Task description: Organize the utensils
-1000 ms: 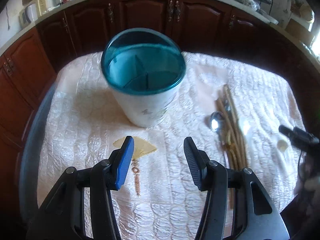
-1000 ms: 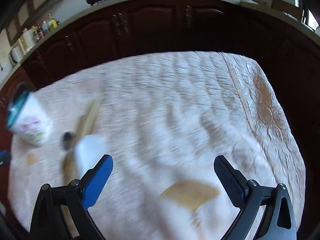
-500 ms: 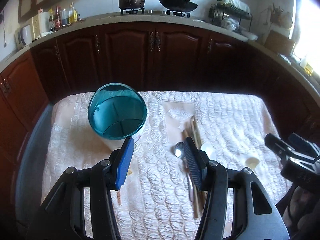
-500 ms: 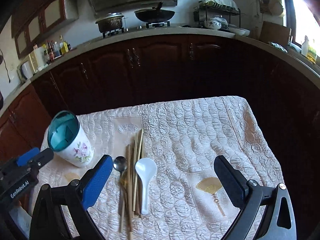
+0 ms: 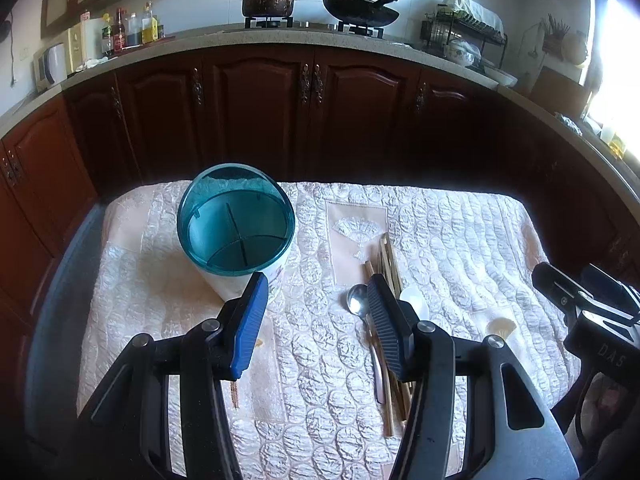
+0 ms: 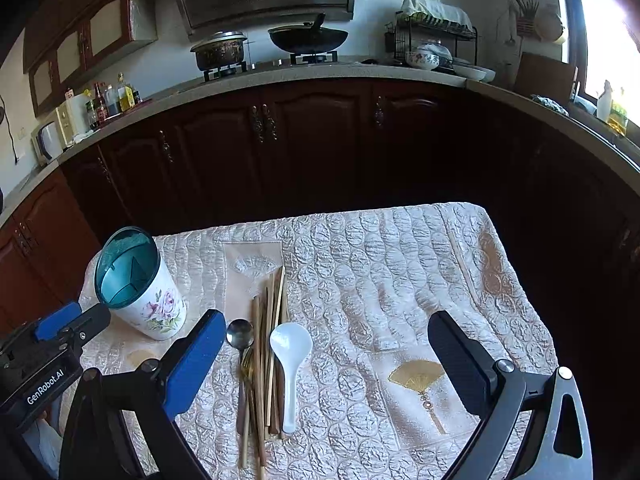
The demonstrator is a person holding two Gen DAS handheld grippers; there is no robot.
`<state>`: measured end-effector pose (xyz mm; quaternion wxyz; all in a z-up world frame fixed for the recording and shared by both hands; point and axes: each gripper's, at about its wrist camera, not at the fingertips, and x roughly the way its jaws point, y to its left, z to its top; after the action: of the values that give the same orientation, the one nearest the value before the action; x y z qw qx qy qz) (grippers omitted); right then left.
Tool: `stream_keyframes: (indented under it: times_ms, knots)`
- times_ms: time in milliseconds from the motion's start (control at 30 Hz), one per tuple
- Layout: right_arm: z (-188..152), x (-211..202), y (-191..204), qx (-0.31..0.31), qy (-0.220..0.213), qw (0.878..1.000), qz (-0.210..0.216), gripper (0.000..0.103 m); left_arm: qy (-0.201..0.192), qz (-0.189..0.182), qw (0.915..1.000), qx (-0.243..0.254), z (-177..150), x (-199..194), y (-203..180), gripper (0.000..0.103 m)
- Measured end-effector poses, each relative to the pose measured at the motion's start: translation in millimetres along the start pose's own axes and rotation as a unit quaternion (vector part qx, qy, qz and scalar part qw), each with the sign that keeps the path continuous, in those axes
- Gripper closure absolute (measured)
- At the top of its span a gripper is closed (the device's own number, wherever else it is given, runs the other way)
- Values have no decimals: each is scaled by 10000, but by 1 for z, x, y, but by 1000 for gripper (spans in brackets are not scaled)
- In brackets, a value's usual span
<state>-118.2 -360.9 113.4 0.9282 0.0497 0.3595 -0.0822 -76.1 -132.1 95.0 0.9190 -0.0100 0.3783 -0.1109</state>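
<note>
The white floral utensil holder with a translucent teal divided rim (image 6: 140, 286) stands upright at the left of the cream quilted tablecloth (image 6: 400, 272). Its inner partitions show in the left wrist view (image 5: 236, 220); no utensil is visible inside it.

The left gripper (image 5: 316, 320) hangs above the cloth with its jaws parted to a moderate gap and nothing between them. Its blue-padded finger (image 5: 248, 328) overlaps the holder's lower wall in that view; contact cannot be determined.

Just right of the holder, the utensils lie flat in one cluster, handles toward the cameras: a steel spoon (image 6: 240, 334), a gold fork (image 6: 247, 364), a bundle of wooden chopsticks (image 6: 272, 320) and a white ceramic soup spoon (image 6: 290, 346). The items lie against one another.

The right gripper (image 6: 326, 346) hangs above the cloth with its jaws spread wide and nothing between them. A gold embroidered fan motif (image 6: 416, 376) marks the cloth near its black finger (image 6: 460, 356).
</note>
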Motion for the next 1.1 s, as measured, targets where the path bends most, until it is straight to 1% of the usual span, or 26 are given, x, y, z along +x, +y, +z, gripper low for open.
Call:
stream_keyframes:
  times_ms: [567,1100]
  knots:
    - [0,7,2,-30,90,9999,-60,2,27,15,10000,22,-3,3,0,52]
    - [-3,13,4,-61,107,9999,-100,2,98,-53,9999,62,-6,7,-4,52]
